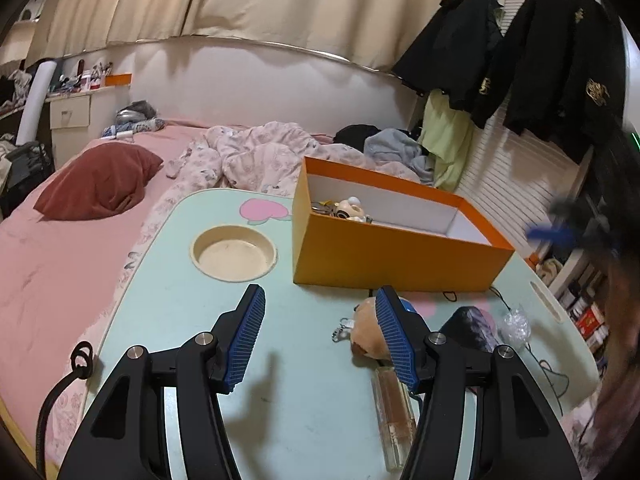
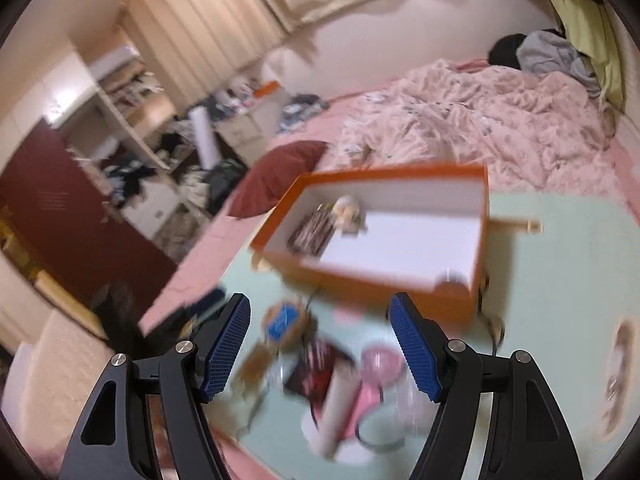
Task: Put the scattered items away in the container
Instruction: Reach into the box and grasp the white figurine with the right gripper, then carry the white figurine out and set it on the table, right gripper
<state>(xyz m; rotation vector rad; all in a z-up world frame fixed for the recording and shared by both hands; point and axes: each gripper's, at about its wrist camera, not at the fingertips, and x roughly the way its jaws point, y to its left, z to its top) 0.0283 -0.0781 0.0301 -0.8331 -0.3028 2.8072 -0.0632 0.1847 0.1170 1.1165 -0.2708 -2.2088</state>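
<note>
Tongs on both sides stand spread wide with nothing between the blue pads; our left tongs (image 1: 320, 320) hover low over the pale green tabletop (image 1: 168, 312), our right tongs (image 2: 320, 332) hang above its near end, that view smeared by motion blur.

Ahead of the left tongs sits the orange box (image 1: 384, 256), open at the top, white inside, resting on the tabletop; at its far left end we see a small pale figurine (image 1: 352, 209) beside a bunch of keys (image 1: 322, 208), and the right wrist view adds a dark patterned pouch (image 2: 313, 232) lying in that same end of the box (image 2: 460, 296); the rest of the box floor is bare white.

Loose items lie on the tabletop just short of the box — a brown plush toy (image 1: 366, 332) with a metal clip, partly behind the left tongs' right finger; a clear glass bottle (image 1: 394, 420) lying flat just below it; a dark pouch (image 1: 468, 326) to the right; crumpled clear plastic (image 1: 516, 322) beyond that; a thin black cord (image 1: 500, 294) trailing past the box corner.

Under the right tongs the pile is blurred; we make out a brown toy with a blue patch (image 2: 286, 320), a dark red pouch (image 2: 316, 372), a white tube (image 2: 334, 412) and something pink (image 2: 380, 364).

A round cup recess (image 1: 234, 254) is sunk in the tabletop left of the box; the pink bed (image 1: 60, 256) lies behind.
</note>
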